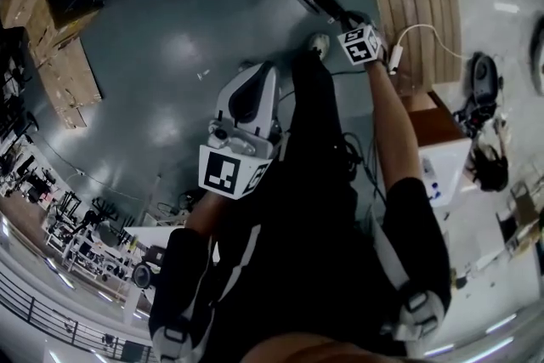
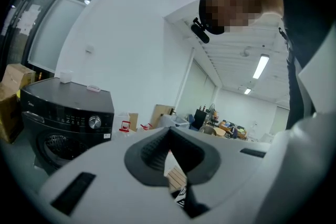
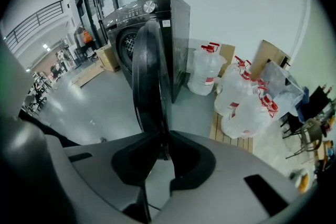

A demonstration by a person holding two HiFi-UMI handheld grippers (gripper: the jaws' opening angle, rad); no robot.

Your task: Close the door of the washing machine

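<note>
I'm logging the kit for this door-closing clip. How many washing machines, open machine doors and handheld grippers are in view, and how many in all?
washing machine: 1
door, standing open: 1
grippers: 2, the left gripper and the right gripper
Total: 4

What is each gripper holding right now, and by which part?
The right gripper clamps the washing machine door by its rim, edge-on between the pads. The left gripper holds nothing, its jaws together.
</note>
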